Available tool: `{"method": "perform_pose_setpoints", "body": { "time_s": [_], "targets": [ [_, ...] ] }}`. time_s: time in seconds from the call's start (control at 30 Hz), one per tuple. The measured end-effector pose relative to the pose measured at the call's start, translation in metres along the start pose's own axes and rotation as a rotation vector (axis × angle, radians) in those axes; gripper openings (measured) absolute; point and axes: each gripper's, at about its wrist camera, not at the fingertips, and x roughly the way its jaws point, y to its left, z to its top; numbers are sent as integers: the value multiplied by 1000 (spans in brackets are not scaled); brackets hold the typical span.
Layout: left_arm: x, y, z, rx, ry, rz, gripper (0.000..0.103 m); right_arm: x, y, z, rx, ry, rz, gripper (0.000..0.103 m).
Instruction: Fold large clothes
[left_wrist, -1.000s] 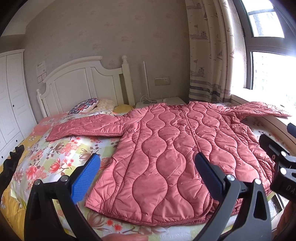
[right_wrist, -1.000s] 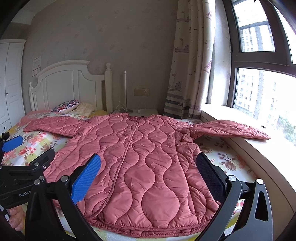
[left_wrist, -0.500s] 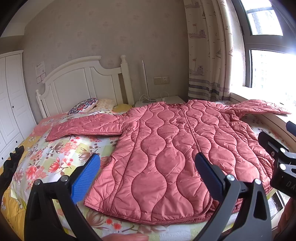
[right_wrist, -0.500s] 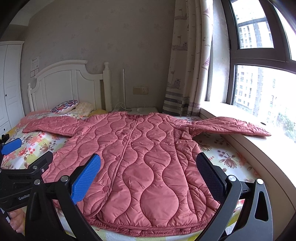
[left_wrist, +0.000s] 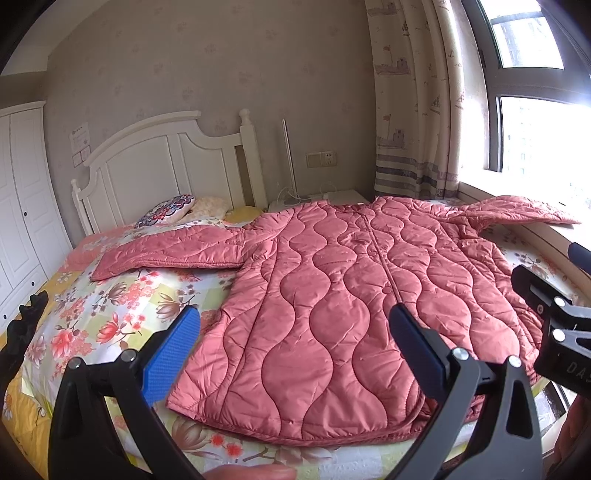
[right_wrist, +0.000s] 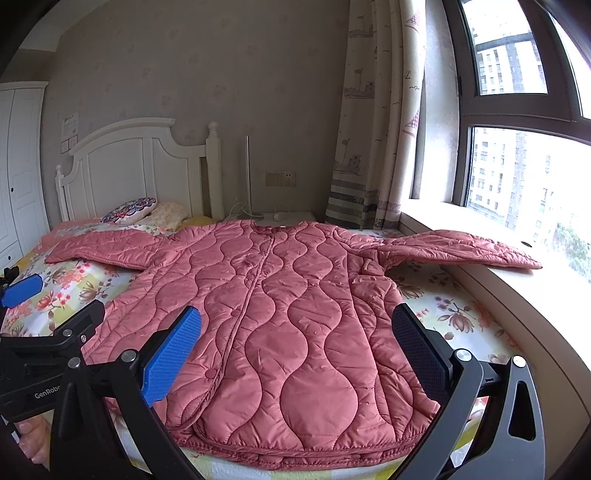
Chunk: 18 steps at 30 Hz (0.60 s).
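The pink quilted jacket (right_wrist: 295, 314) lay flat and front-up on the floral bed (left_wrist: 110, 306), its sleeves spread toward 9 and 3 o'clock, with no fold made. The left tool (left_wrist: 295, 350) and right tool (right_wrist: 295, 350) hovered at 6 o'clock, jaws wide and empty; all folding remained.

My two wrist views look from the bed's (left_wrist: 110, 306) near foot toward the far headboard (right_wrist: 147, 162), sharing the jacket (right_wrist: 295, 314).
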Motion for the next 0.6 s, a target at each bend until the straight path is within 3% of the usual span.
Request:
{"method": "perform_pose_setpoints", "body": {
  "time_s": [0.17, 0.33, 0.5, 0.6],
  "targets": [
    [36, -3, 2, 26, 51, -20, 101, 28, -9, -4, 1, 64, 11, 99],
    [132, 6, 24, 56, 162, -38, 101, 91, -53, 3, 80, 197, -22, 99],
    [232, 33, 36, 15, 295, -5, 101, 156, -138, 8, 323, 298, -66, 99],
    [266, 45, 28, -11, 349, 15, 101, 177, -189, 5, 511, 302, -62, 99]
  ]
}}
